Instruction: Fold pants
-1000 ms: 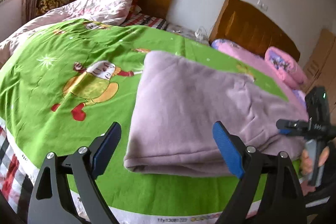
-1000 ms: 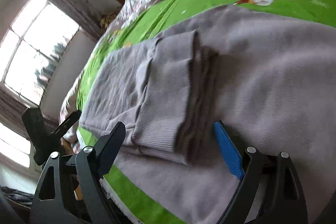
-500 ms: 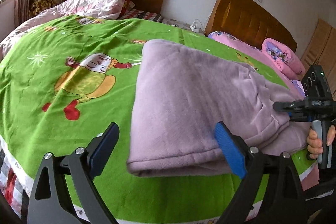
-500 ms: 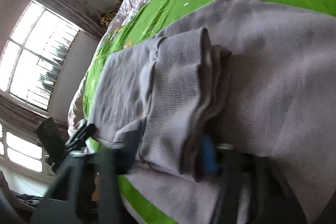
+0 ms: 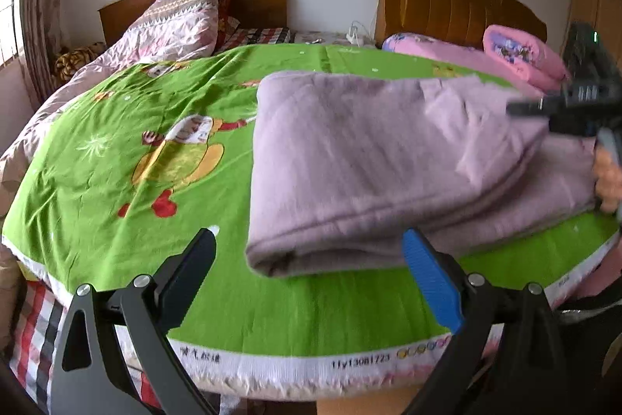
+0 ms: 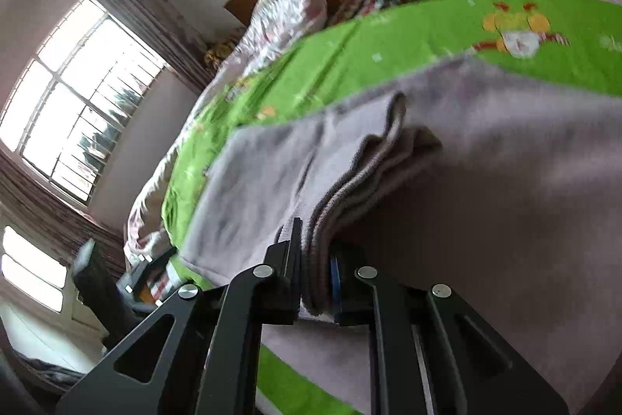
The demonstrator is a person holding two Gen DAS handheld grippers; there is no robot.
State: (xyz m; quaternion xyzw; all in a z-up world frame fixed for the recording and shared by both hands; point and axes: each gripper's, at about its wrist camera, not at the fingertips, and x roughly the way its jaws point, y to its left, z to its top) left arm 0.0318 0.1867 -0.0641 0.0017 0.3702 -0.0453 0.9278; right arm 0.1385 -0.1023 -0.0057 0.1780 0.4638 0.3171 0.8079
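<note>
Mauve pants (image 5: 369, 150) lie folded on a green cartoon bedspread (image 5: 155, 150). In the left wrist view my left gripper (image 5: 310, 238) hovers just short of the fold's near corner. Its jaws are opening wide and no cloth is between them. At the pants' right end, my right gripper (image 5: 575, 104) shows beside a hand (image 5: 608, 177). In the right wrist view my right gripper (image 6: 315, 244) is closing, its pads pressing on the stacked layers at the pants' (image 6: 486, 181) edge. That edge is raised off the cloth below.
Pink quilts (image 5: 521, 53) and two wooden headboards (image 5: 447, 6) stand at the far side. A patterned quilt (image 5: 175, 26) lies at the back left. The bed's near edge (image 5: 291, 360) runs just below my left fingers. A bright window (image 6: 77, 96) is at the left.
My right gripper went from wide open around the pants' layered edge to shut on it and lifted it. My left gripper rolled a little and shifted slightly, jaws spreading wider.
</note>
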